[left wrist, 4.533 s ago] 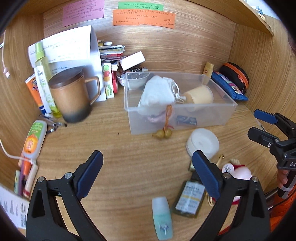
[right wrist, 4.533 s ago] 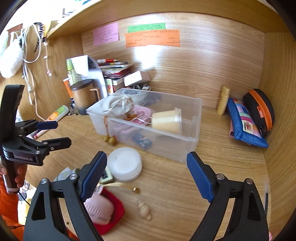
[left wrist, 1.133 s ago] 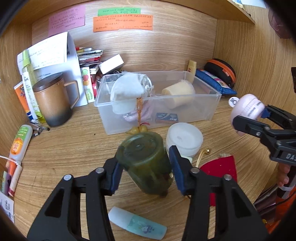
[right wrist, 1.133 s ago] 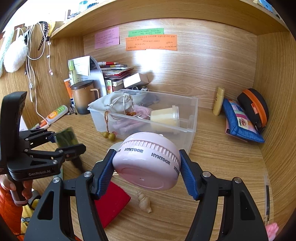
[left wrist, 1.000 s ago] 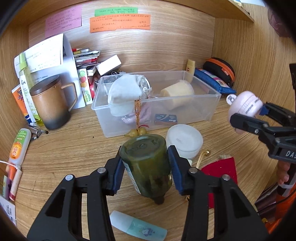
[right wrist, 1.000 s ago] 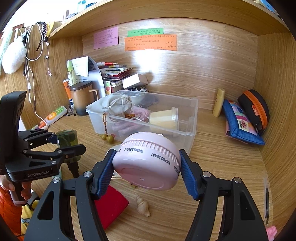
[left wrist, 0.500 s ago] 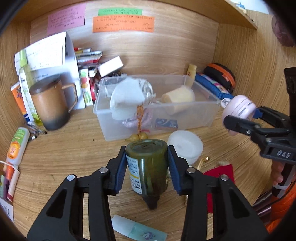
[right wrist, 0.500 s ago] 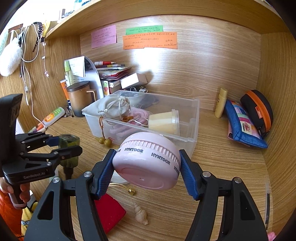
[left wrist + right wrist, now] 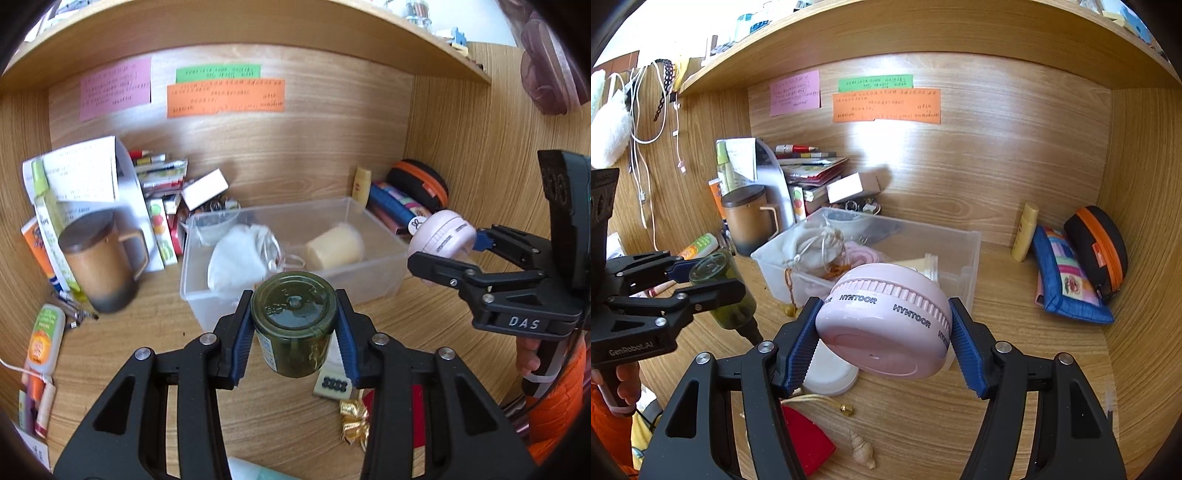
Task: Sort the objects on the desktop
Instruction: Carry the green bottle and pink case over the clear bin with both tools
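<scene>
Both your grippers are loaded: left gripper (image 9: 294, 325) clamps the dark green glass bottle (image 9: 294, 328) above the desk, right gripper (image 9: 882, 334) squeezes the round pink plastic case (image 9: 886, 325) near the clear plastic bin (image 9: 964, 254).

sticky notes (image 9: 885, 105) too small to read, white pouch (image 9: 236, 260) blurred

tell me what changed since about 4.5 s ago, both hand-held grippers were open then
The left hand-held gripper has closed on the dark green glass bottle and lifted it off the desk toward the clear plastic bin. The right hand-held gripper has taken the pink round HYNTOOR case and raised it too. The bin's contents, the brown mug and the white round lid stayed put.
</scene>
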`<action>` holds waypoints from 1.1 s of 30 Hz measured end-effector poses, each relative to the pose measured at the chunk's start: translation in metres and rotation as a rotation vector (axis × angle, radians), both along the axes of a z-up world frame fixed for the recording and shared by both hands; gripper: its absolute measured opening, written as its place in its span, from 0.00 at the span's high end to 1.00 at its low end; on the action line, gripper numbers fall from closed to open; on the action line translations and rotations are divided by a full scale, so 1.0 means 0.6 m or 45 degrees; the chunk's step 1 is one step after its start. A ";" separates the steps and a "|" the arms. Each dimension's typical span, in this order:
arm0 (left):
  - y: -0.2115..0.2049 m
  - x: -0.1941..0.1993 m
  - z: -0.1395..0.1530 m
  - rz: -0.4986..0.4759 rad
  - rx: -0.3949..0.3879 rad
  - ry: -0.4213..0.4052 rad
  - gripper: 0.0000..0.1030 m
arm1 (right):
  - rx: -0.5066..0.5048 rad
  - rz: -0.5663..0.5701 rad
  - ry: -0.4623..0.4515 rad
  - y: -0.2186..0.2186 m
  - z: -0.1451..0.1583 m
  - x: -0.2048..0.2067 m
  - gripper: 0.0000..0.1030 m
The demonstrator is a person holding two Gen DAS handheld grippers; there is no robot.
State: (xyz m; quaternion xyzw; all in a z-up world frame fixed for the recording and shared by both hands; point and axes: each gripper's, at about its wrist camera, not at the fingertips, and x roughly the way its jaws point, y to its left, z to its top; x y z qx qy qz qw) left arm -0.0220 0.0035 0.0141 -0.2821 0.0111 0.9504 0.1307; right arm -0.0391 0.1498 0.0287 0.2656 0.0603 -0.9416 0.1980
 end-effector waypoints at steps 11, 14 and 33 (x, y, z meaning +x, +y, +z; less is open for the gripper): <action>-0.009 -0.029 0.043 -0.029 0.058 0.044 0.60 | 0.006 -0.016 0.005 0.000 0.017 -0.026 0.39; -0.008 -0.041 0.052 -0.043 0.068 0.051 0.60 | 0.003 -0.018 0.004 0.001 0.019 -0.036 0.39; -0.004 -0.135 0.050 -0.099 0.124 0.001 0.60 | 0.011 -0.027 -0.098 -0.002 -0.008 -0.135 0.39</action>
